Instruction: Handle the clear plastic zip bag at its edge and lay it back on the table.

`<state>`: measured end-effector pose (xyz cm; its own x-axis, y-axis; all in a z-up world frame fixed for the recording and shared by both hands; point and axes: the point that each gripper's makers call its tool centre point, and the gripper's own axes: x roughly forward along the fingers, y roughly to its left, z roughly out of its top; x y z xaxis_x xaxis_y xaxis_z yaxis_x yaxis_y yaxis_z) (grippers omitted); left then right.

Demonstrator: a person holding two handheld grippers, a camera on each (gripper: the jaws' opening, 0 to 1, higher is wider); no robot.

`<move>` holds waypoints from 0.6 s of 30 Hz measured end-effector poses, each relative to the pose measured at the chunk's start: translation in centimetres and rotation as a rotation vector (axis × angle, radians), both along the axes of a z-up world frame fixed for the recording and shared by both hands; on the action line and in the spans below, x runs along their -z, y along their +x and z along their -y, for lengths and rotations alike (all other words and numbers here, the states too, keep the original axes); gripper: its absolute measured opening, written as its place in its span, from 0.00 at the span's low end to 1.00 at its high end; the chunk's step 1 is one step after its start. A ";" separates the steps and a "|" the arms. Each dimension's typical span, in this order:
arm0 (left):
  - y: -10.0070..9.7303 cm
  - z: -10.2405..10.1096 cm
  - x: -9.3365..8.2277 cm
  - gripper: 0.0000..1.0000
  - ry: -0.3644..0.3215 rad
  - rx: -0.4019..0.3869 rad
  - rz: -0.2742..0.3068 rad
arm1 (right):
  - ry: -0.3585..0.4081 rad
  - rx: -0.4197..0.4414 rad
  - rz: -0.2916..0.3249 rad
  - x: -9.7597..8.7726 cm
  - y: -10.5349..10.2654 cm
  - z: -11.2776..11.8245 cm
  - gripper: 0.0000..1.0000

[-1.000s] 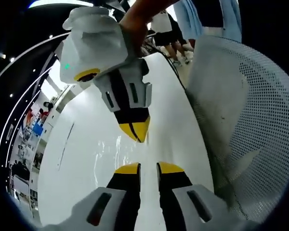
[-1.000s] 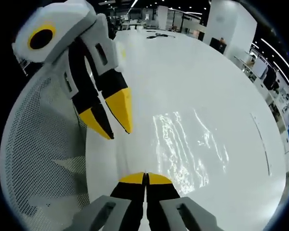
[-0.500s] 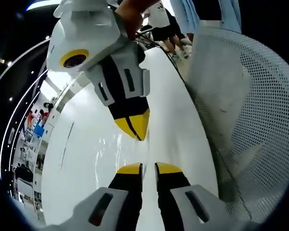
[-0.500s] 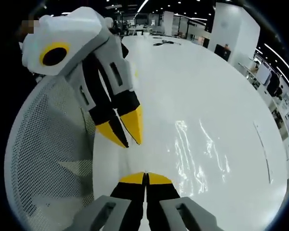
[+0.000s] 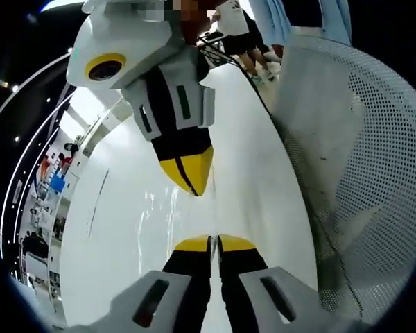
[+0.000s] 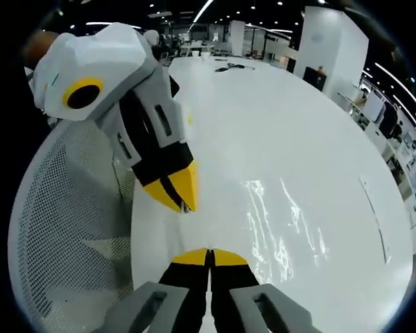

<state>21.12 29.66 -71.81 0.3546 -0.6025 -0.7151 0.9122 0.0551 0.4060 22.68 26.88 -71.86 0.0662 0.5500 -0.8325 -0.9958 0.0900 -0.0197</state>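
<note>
The clear plastic zip bag (image 6: 284, 222) lies flat on the white table (image 6: 263, 125), glinting, its near edge between the two grippers. A second ago the left gripper (image 5: 213, 243) had a narrow gap between its yellow tips; now they have pinched together at that edge, though whether film sits between them I cannot tell. The right gripper (image 6: 209, 255) is pressed closed as before. A mesh chair back (image 5: 360, 159) stands beside the table. Both ends look pinched, so lifting could come next.

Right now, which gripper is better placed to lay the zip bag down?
Right, probably: the right gripper's shut tips sit at the zip bag's near edge; the left gripper sits beside it, nearer the table edge.
</note>
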 end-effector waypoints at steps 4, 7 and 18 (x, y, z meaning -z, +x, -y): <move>0.0 0.1 0.0 0.00 -0.004 -0.006 -0.006 | 0.003 0.010 0.016 -0.4 0.2 -0.1 0.00; -0.1 0.1 0.0 0.00 -0.004 -0.009 -0.013 | 0.005 0.023 0.018 -0.7 0.3 -0.1 0.00; -0.2 0.1 0.1 0.00 -0.020 -0.053 -0.062 | 0.014 0.053 0.029 -1.1 0.8 -0.3 0.00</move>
